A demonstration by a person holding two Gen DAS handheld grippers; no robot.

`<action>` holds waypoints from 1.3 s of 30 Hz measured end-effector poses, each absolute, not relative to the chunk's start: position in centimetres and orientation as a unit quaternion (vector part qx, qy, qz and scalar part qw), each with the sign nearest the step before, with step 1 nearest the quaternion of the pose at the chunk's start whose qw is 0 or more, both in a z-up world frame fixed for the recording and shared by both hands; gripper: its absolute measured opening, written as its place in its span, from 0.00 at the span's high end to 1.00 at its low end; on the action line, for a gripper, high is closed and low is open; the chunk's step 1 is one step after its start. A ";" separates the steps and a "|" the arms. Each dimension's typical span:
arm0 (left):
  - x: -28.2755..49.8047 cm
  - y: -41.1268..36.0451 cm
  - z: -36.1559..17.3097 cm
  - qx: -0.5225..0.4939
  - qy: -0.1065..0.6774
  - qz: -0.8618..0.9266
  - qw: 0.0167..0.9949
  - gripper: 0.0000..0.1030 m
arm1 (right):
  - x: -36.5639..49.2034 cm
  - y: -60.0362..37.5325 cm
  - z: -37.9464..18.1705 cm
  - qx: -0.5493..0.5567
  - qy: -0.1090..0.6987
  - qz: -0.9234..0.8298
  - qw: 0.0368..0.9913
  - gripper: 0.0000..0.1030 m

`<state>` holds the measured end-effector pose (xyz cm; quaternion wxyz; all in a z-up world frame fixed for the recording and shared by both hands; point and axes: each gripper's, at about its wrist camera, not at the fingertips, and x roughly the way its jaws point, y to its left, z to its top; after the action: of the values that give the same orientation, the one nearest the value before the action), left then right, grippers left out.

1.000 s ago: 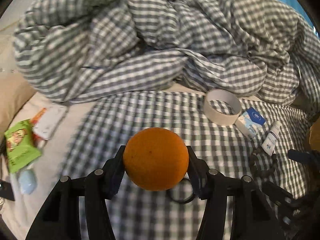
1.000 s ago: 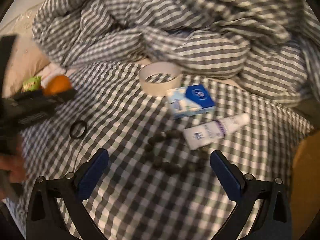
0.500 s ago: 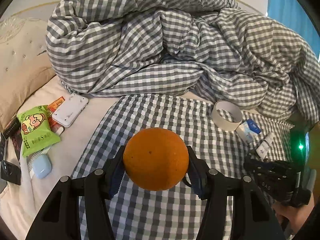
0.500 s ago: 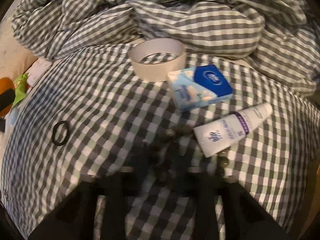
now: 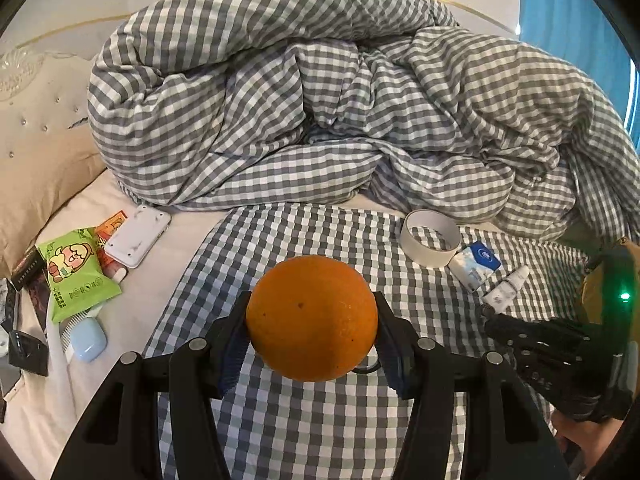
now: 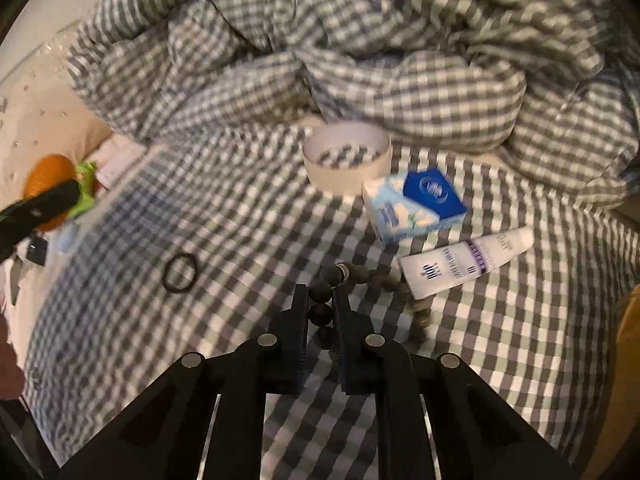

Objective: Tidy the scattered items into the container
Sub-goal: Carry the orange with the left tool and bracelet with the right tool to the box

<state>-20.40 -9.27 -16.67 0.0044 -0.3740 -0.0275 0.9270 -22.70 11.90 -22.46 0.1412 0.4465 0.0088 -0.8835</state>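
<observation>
The right gripper (image 6: 321,300) has its fingers (image 6: 299,312) clenched on the bracelet (image 6: 374,280), a dark bead pinched between them; the loop trails right across the bed (image 6: 240,220) towards the tube (image 6: 464,264). It looks light and limp, likely to dangle, so a bead mid-strand suits. The left gripper (image 5: 312,320) is grasping the orange (image 5: 312,318) at its widest: firm, round, no long axis.
</observation>
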 end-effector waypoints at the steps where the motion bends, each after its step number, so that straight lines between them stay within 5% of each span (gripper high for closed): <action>1: -20.3 -9.2 -16.4 -0.372 -0.027 0.928 0.005 0.44 | -22.4 12.0 -21.9 0.441 0.007 -0.886 0.143 0.89; 22: -14.6 -2.7 -6.3 -0.299 -0.002 0.953 0.055 0.44 | -12.2 15.8 -7.7 0.312 -0.012 -0.938 0.154 0.90; 39: -9.3 10.6 -0.2 -0.251 0.008 0.956 0.155 0.44 | -2.7 28.5 0.3 0.238 -0.019 -0.970 0.040 0.89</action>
<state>-9.32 10.56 -0.15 0.1553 -0.2505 0.0084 0.9555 -2.75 28.55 0.31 0.0395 0.2382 -0.0192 -0.9702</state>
